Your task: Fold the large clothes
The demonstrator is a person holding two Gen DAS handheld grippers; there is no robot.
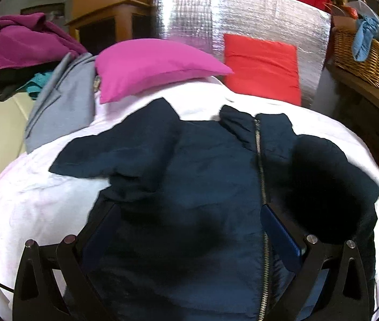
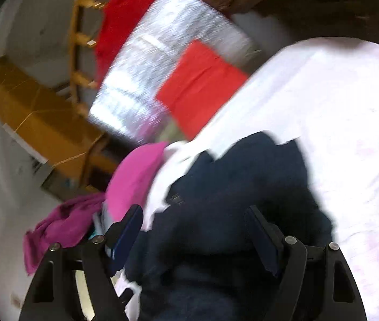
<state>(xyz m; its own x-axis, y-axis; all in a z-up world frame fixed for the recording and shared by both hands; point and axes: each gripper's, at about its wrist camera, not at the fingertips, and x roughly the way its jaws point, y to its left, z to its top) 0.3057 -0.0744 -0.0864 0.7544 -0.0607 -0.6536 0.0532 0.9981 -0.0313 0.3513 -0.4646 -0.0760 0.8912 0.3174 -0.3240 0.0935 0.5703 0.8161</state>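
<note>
A navy zip-up jacket (image 1: 203, 174) lies front-up on a white bedsheet (image 1: 42, 200), its zipper (image 1: 260, 160) running up the middle. One sleeve (image 1: 109, 147) spreads out to the left. My left gripper (image 1: 189, 222) hovers low over the jacket's body with its fingers wide apart, pressing nothing. The right wrist view is tilted and blurred. There my right gripper (image 2: 194, 227) stands wide over a bunched part of the jacket (image 2: 229, 187). Fabric lies between its fingers, but the pads do not squeeze it.
A pink pillow (image 1: 149, 67), a red cushion (image 1: 261, 67) and a silver foil panel (image 1: 243, 8) stand at the bed's far end. A grey garment (image 1: 61, 99) and a magenta cloth (image 1: 15, 42) lie at the left. A wicker basket (image 1: 363, 58) sits on a shelf at the right.
</note>
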